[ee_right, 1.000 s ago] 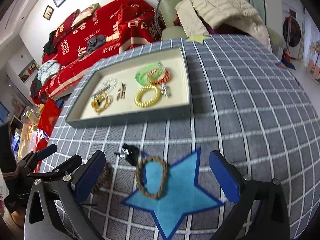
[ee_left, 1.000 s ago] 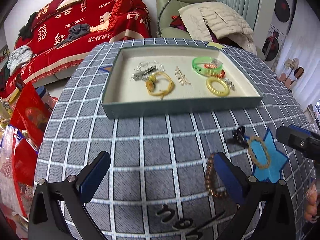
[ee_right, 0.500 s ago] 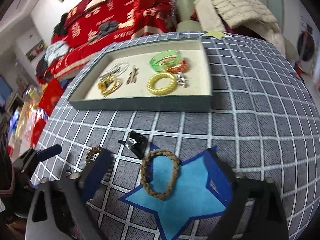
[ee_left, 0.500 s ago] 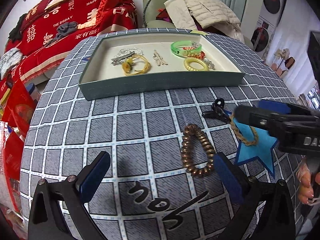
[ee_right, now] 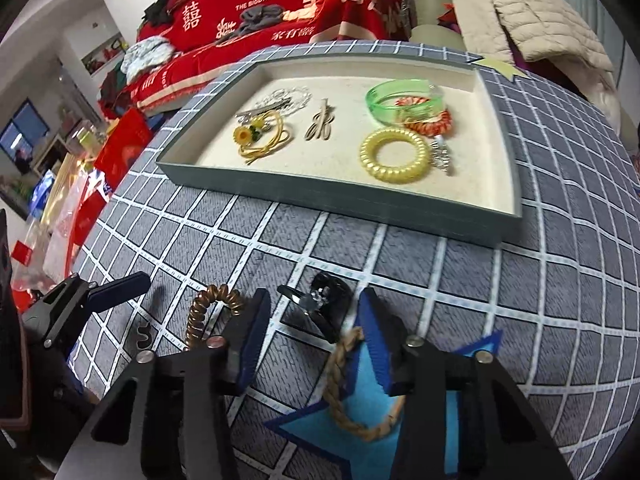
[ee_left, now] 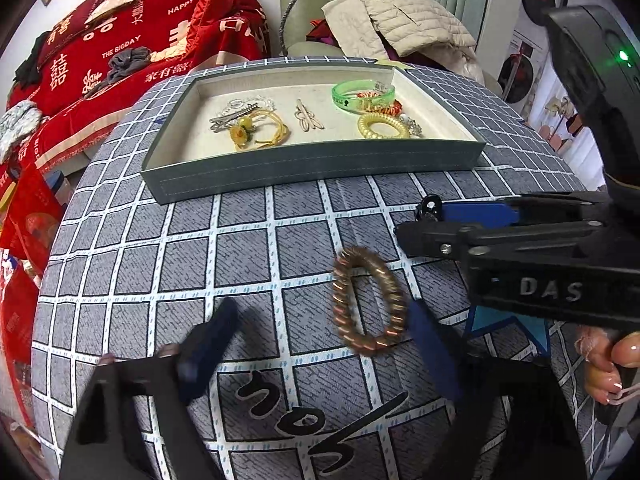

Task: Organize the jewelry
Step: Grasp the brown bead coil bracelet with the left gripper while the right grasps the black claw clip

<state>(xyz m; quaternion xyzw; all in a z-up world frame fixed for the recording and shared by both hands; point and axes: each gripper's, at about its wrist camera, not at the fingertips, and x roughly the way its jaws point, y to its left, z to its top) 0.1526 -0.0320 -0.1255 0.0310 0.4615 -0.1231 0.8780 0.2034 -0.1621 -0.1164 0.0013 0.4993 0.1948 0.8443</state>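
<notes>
Left hand-held gripper point(ee_left: 320, 344) spread wide and just starting to close around the brown coil hair tie point(ee_left: 368, 300) flat on the counter point(ee_left: 160, 264): light, springy, best pinched across one side. Right hand-held gripper point(ee_right: 312, 336) closing around the black hair clip point(ee_right: 324, 304), pads not pressing yet; small, hard, likely slippery. Braided band point(ee_right: 348, 392) on blue star, limp. Grippy checked cloth; tray point(ee_right: 360, 200) behind, cluttered bedroom.

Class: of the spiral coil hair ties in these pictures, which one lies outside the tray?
The bronze-brown coil tie: it lies on the checked tablecloth between the left gripper's fingers, while the yellow coil tie rests inside the tray.
</notes>
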